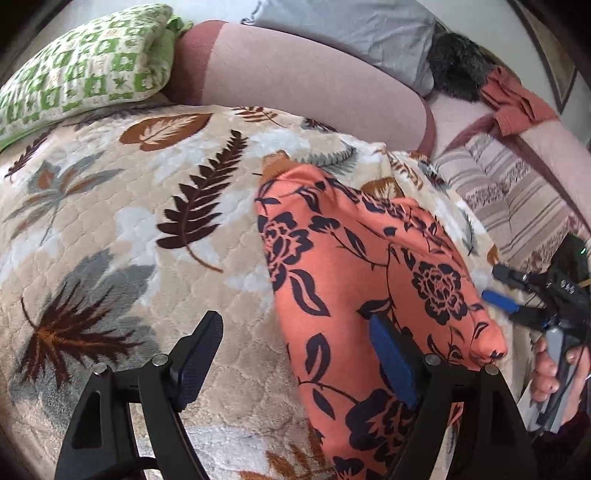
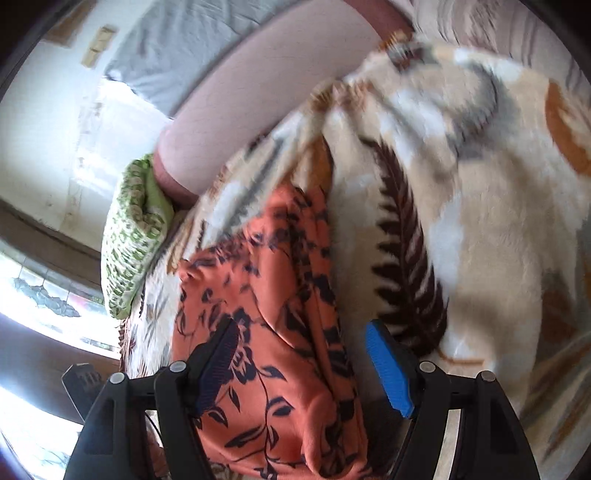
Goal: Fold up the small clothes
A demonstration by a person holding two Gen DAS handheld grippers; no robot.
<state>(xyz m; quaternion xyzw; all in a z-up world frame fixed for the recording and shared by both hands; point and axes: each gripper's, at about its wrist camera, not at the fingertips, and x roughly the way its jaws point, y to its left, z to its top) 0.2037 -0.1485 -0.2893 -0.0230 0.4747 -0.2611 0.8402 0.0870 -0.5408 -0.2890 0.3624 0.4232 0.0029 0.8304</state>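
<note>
An orange garment with a dark flower print [image 1: 362,266] lies folded into a long strip on the leaf-patterned blanket [image 1: 129,221]. My left gripper [image 1: 299,354] hovers open over its near left edge: the right pad [image 1: 391,362] is above the cloth and the left pad [image 1: 201,354] above the blanket. In the right wrist view, the right gripper [image 2: 304,365] stands open astride the garment [image 2: 266,288], whose cloth lies between the pads without being pinched. The right gripper [image 1: 513,295] also shows at the garment's right side, held by a hand [image 1: 550,373].
A green-and-white folded quilt [image 1: 81,70] sits at the far left by a pink bolster [image 1: 295,74]. Behind it lie a grey pillow [image 1: 362,33], a dark furry thing [image 1: 458,66] and a rust-red cloth [image 1: 517,99]. Striped bedding [image 1: 509,199] runs along the right.
</note>
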